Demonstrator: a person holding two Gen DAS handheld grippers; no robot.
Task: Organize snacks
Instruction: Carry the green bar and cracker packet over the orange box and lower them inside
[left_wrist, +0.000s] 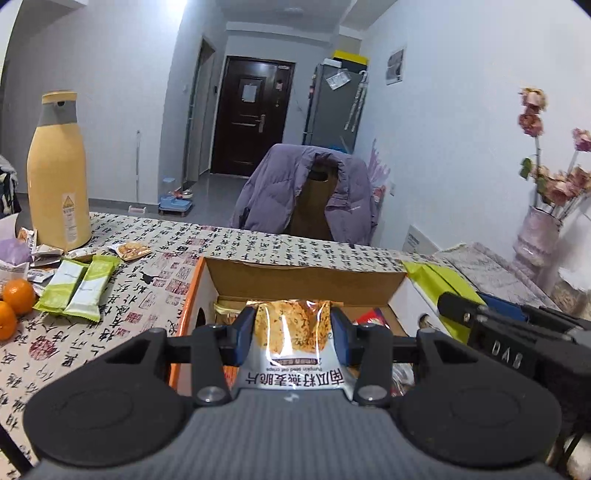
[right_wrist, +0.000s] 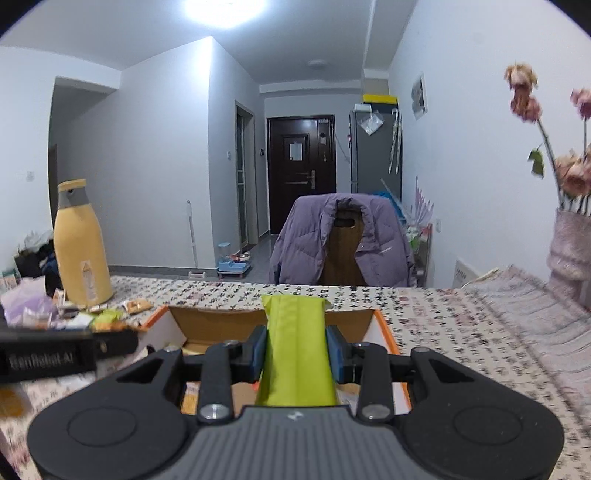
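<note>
My left gripper (left_wrist: 291, 332) is shut on a pumpkin seed oat crisps packet (left_wrist: 291, 347) and holds it over the open cardboard box (left_wrist: 306, 275) with orange sides. My right gripper (right_wrist: 296, 350) is shut on a lime green snack bar (right_wrist: 297, 343), held above the same box (right_wrist: 221, 323). The right gripper (left_wrist: 491, 325) and its green bar (left_wrist: 432, 280) also show at the box's right side in the left wrist view. Other snacks (left_wrist: 373, 317) lie inside the box. Two green bars (left_wrist: 77, 286) and small packets (left_wrist: 129, 250) lie on the table to the left.
A tall yellow bottle (left_wrist: 59, 173) stands at the table's far left, with two oranges (left_wrist: 14, 297) near it. A vase of dried flowers (left_wrist: 539, 229) stands at the right. A chair with a purple jacket (left_wrist: 306, 192) is behind the table (left_wrist: 258, 243).
</note>
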